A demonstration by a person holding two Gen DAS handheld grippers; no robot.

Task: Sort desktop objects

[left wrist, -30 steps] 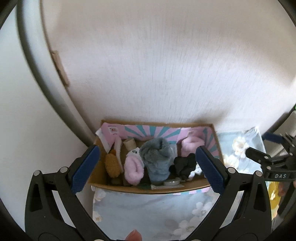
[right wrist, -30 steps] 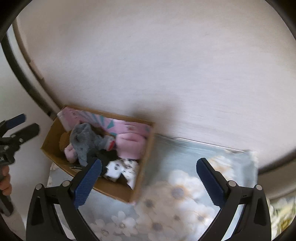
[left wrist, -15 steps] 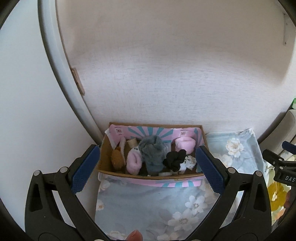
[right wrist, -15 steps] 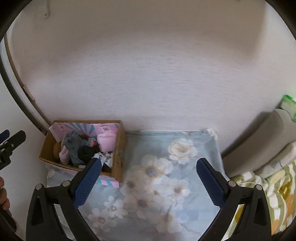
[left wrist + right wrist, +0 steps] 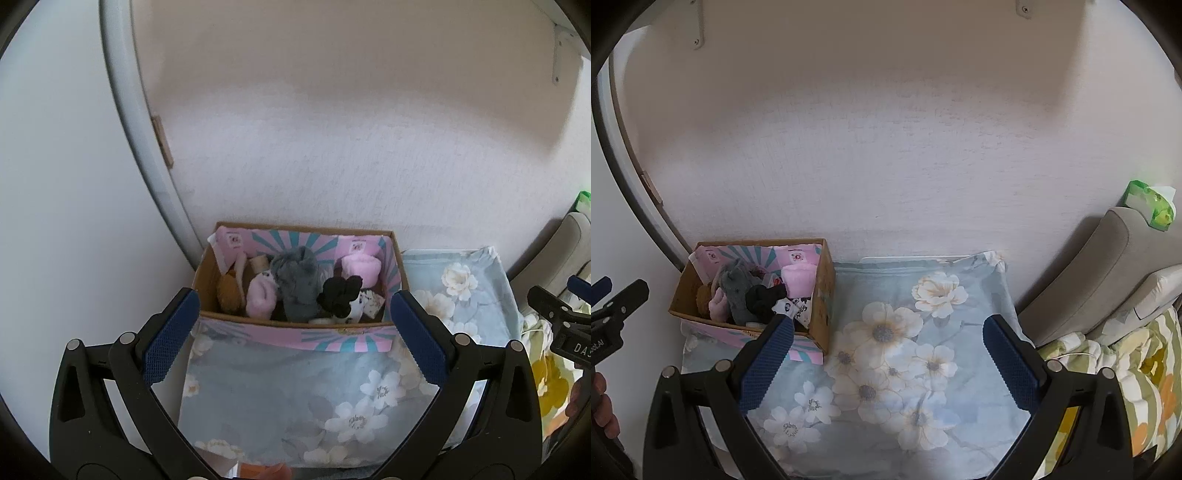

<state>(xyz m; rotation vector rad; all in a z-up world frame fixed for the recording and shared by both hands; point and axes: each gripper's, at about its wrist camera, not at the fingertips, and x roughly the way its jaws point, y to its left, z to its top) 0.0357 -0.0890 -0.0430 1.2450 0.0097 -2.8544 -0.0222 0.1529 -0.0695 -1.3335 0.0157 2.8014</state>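
A cardboard box (image 5: 295, 323) with a pink and teal lining stands against the wall on a blue floral cloth (image 5: 295, 398). It holds rolled socks and soft items: a grey one (image 5: 297, 280), pink ones (image 5: 260, 297), a black one (image 5: 340, 293), a brown one (image 5: 229, 291). My left gripper (image 5: 293, 336) is open and empty, held back from the box front. My right gripper (image 5: 886, 354) is open and empty over the cloth (image 5: 905, 354), to the right of the box (image 5: 822, 295).
A white wall rises right behind the box. A grey cushion (image 5: 1108, 273) with a green tissue pack (image 5: 1150, 205) on it stands at the right. A striped yellow-green blanket (image 5: 1137, 373) lies at the lower right. A door frame (image 5: 147, 147) is at the left.
Both grippers have pulled back and up from the box. The box looks smaller and more of the floral cloth, the cushion and the blanket has come into view.
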